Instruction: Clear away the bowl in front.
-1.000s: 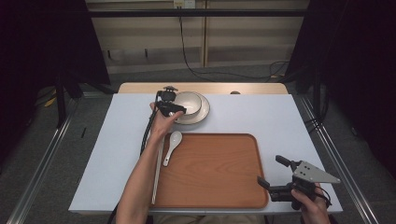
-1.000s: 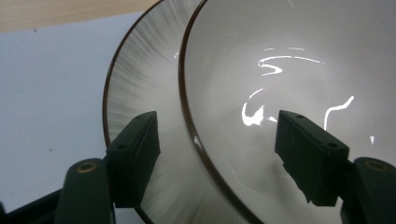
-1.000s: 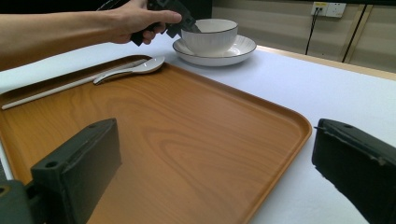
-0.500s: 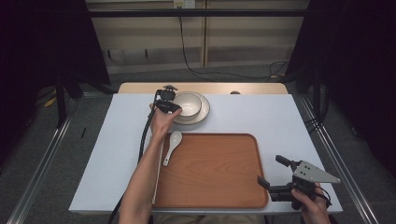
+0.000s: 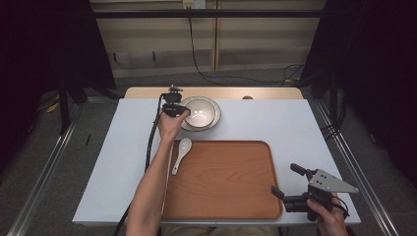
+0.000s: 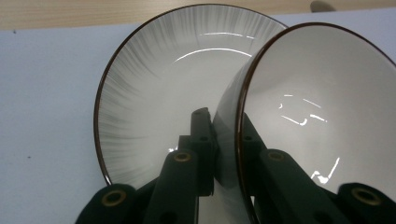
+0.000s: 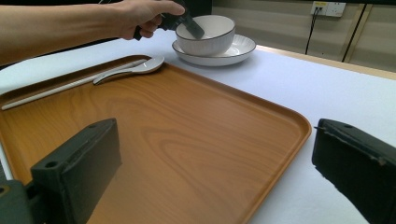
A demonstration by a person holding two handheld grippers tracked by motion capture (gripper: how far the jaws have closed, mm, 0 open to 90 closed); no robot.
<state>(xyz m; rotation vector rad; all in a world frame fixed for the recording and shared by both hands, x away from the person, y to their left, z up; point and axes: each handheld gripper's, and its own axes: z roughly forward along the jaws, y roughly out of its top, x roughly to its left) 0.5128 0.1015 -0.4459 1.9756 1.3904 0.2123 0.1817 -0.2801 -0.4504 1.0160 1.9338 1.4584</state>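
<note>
My left gripper [image 5: 183,111] has just been closing, and its jaws now pinch the near rim of the bowl [image 6: 322,116]: in the left gripper view one jaw sits against the outer wall and the other inside, with the dark-edged rim running up between them. The bowl [image 5: 200,111] stands on the plate [image 5: 215,116], whose streaked well and dark rim show behind and to the left of the bowl in that view. From above, both sit at the far middle of the white table [image 5: 295,128], just beyond the far edge of the tray [image 5: 226,182]. My left hand [image 5: 169,125] wraps the gripper from the near side, the forearm stretching across the tray's left edge and the cable trailing down beside it. The spoon [image 5: 181,153] lies near that forearm with its head over the tray's far left corner and its handle pointing toward me; in the right gripper view a long pale stick [image 7: 56,89] lies along the tray's rim in line with it. My right gripper [image 5: 294,188] rests at the near right corner of the table, just off the tray's corner, held in my right hand [image 5: 328,220]. Its jaws stand wide apart with nothing between them, looking across the bare wood of the tray [image 7: 187,140] toward the bowl [image 7: 205,33] and plate [image 7: 233,50].
</note>
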